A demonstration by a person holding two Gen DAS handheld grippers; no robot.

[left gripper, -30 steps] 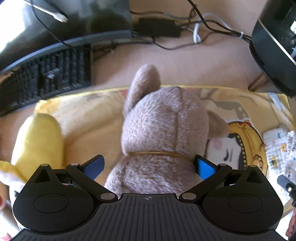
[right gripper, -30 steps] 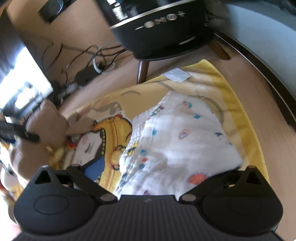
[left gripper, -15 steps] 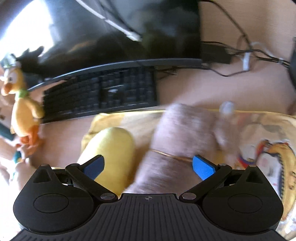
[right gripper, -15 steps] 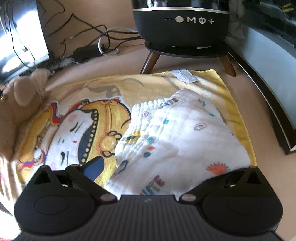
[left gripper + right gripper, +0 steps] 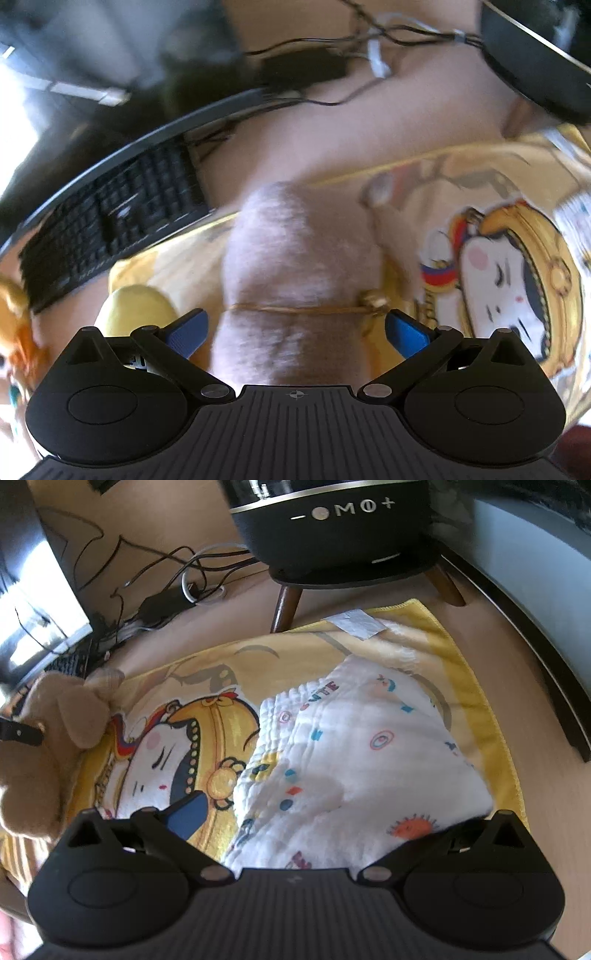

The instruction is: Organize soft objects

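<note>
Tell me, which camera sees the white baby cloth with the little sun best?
The right wrist view. The white cloth fills its middle, lying on the yellow towel between the right gripper's fingers, with its sun and letters plain. The left wrist view catches only a blurred sliver at its right edge, beyond the brown plush.

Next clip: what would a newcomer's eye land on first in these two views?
Probably the brown plush filling the middle of the left view, between the open jaws of the left hand-held gripper. Next, the yellow cartoon towel spread on the desk, with the white printed cloth lying on its right half, by the right hand-held gripper.
</note>
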